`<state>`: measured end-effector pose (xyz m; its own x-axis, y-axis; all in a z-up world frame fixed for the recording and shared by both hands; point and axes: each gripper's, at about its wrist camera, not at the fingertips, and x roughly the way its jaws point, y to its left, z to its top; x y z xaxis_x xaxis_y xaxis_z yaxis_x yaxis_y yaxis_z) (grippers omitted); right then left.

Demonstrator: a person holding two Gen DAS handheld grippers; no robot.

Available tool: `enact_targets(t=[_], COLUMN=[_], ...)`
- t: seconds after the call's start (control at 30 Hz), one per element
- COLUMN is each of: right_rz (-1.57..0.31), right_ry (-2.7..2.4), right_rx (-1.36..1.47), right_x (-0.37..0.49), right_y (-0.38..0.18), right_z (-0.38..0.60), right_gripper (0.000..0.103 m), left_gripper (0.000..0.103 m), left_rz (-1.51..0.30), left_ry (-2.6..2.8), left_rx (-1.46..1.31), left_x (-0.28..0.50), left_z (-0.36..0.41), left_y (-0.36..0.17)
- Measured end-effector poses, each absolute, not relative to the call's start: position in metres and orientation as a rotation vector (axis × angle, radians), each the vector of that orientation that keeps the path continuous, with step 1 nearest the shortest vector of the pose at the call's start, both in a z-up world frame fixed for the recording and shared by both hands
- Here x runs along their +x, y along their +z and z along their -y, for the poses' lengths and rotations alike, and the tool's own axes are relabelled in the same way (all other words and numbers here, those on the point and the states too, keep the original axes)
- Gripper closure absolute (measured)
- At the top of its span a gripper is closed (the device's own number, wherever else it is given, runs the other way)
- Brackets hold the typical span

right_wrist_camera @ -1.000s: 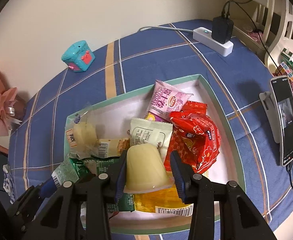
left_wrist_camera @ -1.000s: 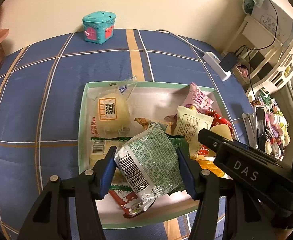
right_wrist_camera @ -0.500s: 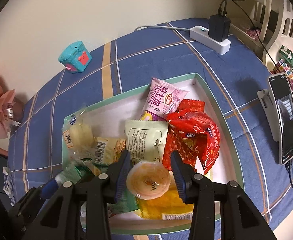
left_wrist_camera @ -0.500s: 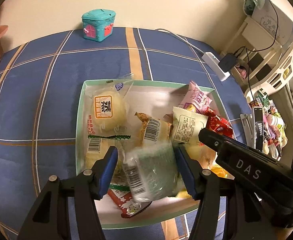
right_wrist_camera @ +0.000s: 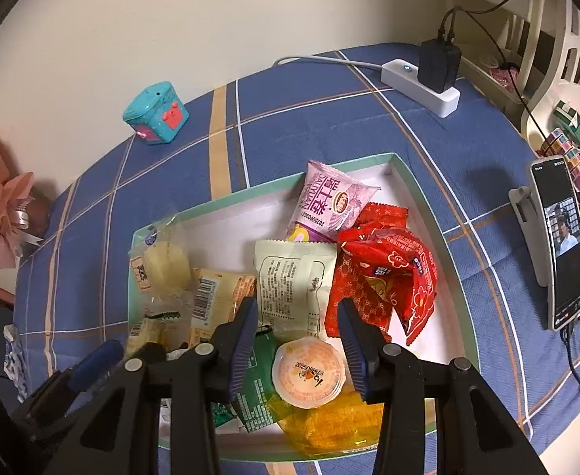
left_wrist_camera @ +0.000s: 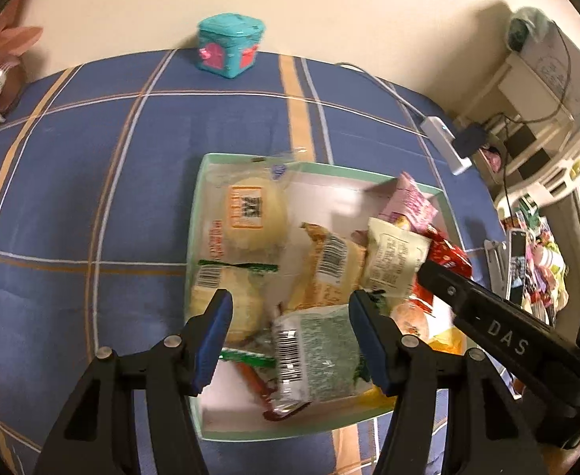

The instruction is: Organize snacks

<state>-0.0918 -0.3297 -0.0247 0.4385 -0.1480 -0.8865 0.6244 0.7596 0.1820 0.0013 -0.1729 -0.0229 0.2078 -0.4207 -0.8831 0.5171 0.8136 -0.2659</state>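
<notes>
A mint-rimmed tray (left_wrist_camera: 195,237) (right_wrist_camera: 420,194) on the blue plaid cloth holds a pile of snack packets. My left gripper (left_wrist_camera: 290,336) hovers open over the tray's near end. A green packet (left_wrist_camera: 321,352) lies flat in the tray under it, close to the right finger and apart from the left pad. My right gripper (right_wrist_camera: 298,336) hangs just above an orange jelly cup (right_wrist_camera: 308,372). The cup rests lid-up on yellow wrappers, with a gap on its left side. The jaws stand narrowly apart with nothing pressed between them.
In the tray lie red packets (right_wrist_camera: 385,269), a pink packet (right_wrist_camera: 329,202), a cream sachet (right_wrist_camera: 294,277) and a wrapped bun (left_wrist_camera: 250,213). A teal toy box (left_wrist_camera: 230,45) stands by the wall. A power strip (right_wrist_camera: 420,83) and a phone on a stand (right_wrist_camera: 559,245) sit right.
The green packet has left my left gripper's pads and dropped into the tray. The jelly cup flipped lid-up and fell out of my right gripper onto the wrappers.
</notes>
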Motion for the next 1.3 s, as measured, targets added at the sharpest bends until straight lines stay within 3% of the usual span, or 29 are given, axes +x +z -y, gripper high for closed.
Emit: enact_targets(t=[0.2,0.27,0.47,0.53,0.7,0.8,0.93,1.03,1.13,1.3], right_rz=[-1.018,-1.023,-1.038,-1.045,-1.063,-1.070,-1.075,-1.074,-1.069,-1.063], right_ry=[-0.506,-0.503,-0.492,-0.485,-0.468,-0.460,-0.460,-0.459,-0.459,-0.458], right_rx=[0.521,0.513,0.478,0.461,0.419,0.389,0.360,0.351,0.341,0.329], right_x=[-0.089,-0.088,-0.083,-0.080,-0.072,-0.069,-0.066,-0.065,-0.064,-0.063], right_y=[-0.024,-0.025,-0.025,-0.025,-0.027,-0.029,-0.029,-0.029,-0.029,-0.028], right_z=[0.325,0.323,0.313,0.308,0.295,0.289,0.284,0.281,0.280,0.278], right_gripper=[0.058,0.058,0.057,0.054,0.032,0.019,0.013,0.010,0.000,0.000], left_gripper=[0.040,0.033,0.030,0.023,0.017,0.007,0.007,0.000,0.000,0.000], left_rz=[-1.192,-1.191,-1.194,-1.199,-1.208,-1.206,-1.208,-1.207,-1.208,-1.214], left_ry=[-0.564,-0.519,-0.390,-0.353,-0.277,-0.247,-0.237,-0.226,-0.218,-0.204], left_rx=[0.082,0.093,0.098,0.095,0.104,0.108,0.113,0.118,0.118,0.118], left_x=[0.014,0.019,0.037,0.042,0.051,0.054,0.057,0.057,0.058,0.060], left_z=[0.155,0.148,0.121,0.112,0.093,0.086,0.082,0.080,0.078,0.073], left_y=[-0.023,-0.024,-0.028,-0.030,-0.036,-0.039,-0.042,-0.043,-0.043,-0.045])
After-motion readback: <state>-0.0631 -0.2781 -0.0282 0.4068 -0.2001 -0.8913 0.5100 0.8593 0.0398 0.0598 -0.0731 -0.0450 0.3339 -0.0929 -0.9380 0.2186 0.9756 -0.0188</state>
